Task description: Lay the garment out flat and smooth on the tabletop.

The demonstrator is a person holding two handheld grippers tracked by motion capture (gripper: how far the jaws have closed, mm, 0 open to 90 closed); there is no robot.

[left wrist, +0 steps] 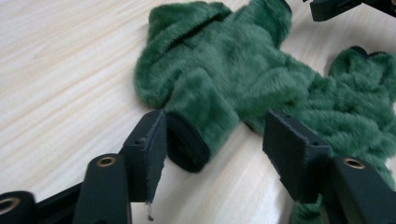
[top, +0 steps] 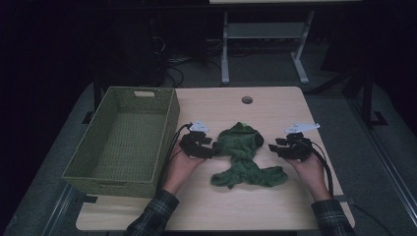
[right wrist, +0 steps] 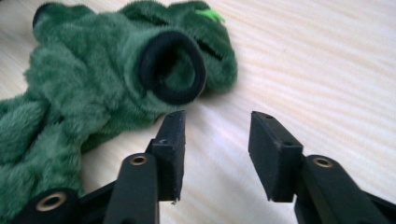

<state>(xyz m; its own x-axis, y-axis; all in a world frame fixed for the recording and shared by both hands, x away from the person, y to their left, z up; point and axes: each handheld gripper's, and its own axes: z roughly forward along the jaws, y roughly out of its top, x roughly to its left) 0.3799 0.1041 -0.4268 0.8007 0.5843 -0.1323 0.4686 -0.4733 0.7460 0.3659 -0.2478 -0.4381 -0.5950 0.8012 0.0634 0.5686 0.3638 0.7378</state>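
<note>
Dim surroundings close in on a pale wooden bench [top: 275,206], where a small green plush garment [top: 243,157] lies spread flat at the middle, hood end away from the person, with a woven green basket [top: 164,132] standing to its left. The left gripper [top: 210,147] sits at one sleeve, the right gripper [top: 274,146] just off the other.

Seen along the left gripper [left wrist: 224,144], its jaws stand partly apart with the dark sleeve cuff [left wrist: 187,147] between them; one pad touches the cuff, the other is clear, so nothing is clamped. The right gripper [right wrist: 217,144] is also partly open and empty, its own cuff [right wrist: 173,67] lying just beyond the pads.

The garment looks light, soft and limp; it will likely sag and fold wherever it is unsupported. The ribbed cuffs or the shoulders seem the firmest places to pinch.

The high view gives the whole layout and the basket; the right gripper view reveals a bright green patch [right wrist: 210,14] on the hood.
</note>
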